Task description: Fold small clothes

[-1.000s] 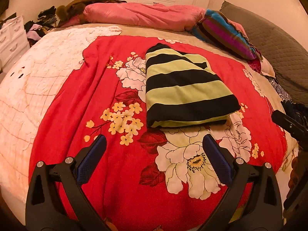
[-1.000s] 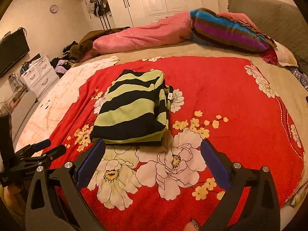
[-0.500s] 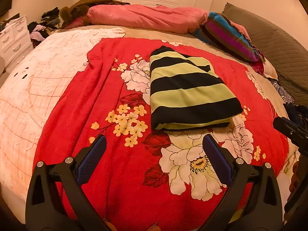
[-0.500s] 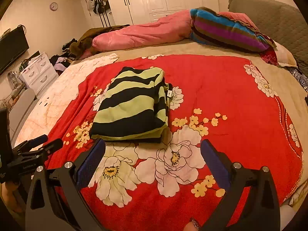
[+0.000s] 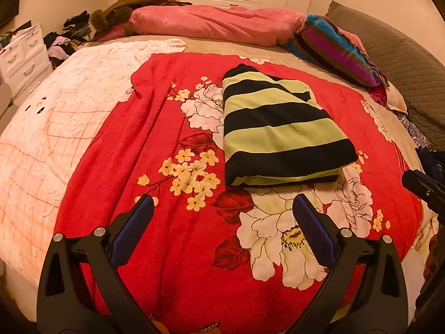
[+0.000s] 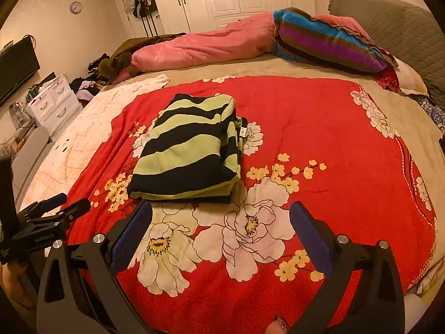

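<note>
Both wrist views have drifted slightly; the folded striped garment [image 5: 281, 130] itself lies unmoved on the red floral blanket [image 5: 155, 128]. Left gripper [image 5: 222, 211] and right gripper [image 6: 221, 217] hover just short of its near edge, jaws spread wide and holding nothing, over the white flowers.

On the bed: 1 folded striped garment [image 5: 281, 130], 1 red floral blanket [image 5: 167, 250], 1 pink duvet [image 5: 217, 22], 1 striped pillow [image 5: 336, 53]; 2 grippers, left [image 5: 222, 208] and right [image 6: 221, 214].
</note>
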Motion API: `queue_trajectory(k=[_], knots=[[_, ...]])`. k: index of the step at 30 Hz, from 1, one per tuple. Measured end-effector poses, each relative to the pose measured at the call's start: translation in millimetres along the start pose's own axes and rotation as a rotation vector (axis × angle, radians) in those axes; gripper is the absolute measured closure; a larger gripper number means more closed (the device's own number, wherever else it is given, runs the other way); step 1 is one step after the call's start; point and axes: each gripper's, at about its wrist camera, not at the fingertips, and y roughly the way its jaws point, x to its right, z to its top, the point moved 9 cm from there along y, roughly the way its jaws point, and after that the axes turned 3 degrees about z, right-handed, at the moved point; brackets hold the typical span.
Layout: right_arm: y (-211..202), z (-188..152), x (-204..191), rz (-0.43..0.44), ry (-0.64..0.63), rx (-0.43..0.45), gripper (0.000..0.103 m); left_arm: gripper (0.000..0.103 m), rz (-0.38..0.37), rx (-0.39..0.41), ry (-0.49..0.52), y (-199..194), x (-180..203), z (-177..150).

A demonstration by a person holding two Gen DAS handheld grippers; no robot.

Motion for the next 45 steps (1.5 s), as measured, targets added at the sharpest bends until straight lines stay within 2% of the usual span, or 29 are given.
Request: queue_trajectory(k=[45], knots=[[2.6,-6.4,0.0,-0.026,-0.016,-0.015,0.004,0.009,0.018,0.004,0.011,-3.3,-0.7,1.3]])
